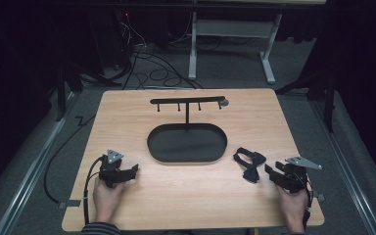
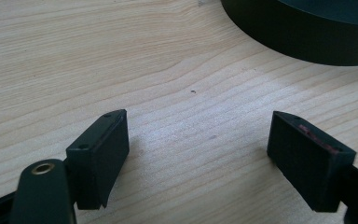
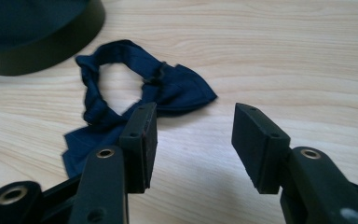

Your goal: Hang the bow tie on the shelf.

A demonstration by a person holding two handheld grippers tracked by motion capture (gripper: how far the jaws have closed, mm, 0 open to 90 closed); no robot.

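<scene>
A dark blue bow tie [image 1: 248,164] with its looped strap lies on the wooden table [image 1: 186,196], right of the black oval tray [image 1: 186,143]. In the right gripper view the bow tie [image 3: 135,88] lies just beyond the jaws, partly behind the left one. My right gripper [image 1: 272,172] rests on the table to the tie's right, open and empty; it is seen close up as the right gripper [image 3: 193,135]. My left gripper [image 1: 132,171] sits at the front left, open over bare wood, shown near as the left gripper [image 2: 198,140].
A black T-shaped rack [image 1: 187,103] with several small hooks rises from the tray's far side. The tray's wall [image 2: 303,37] stands ahead and right of the left gripper. Cables and a white stand's legs lie on the floor behind the table.
</scene>
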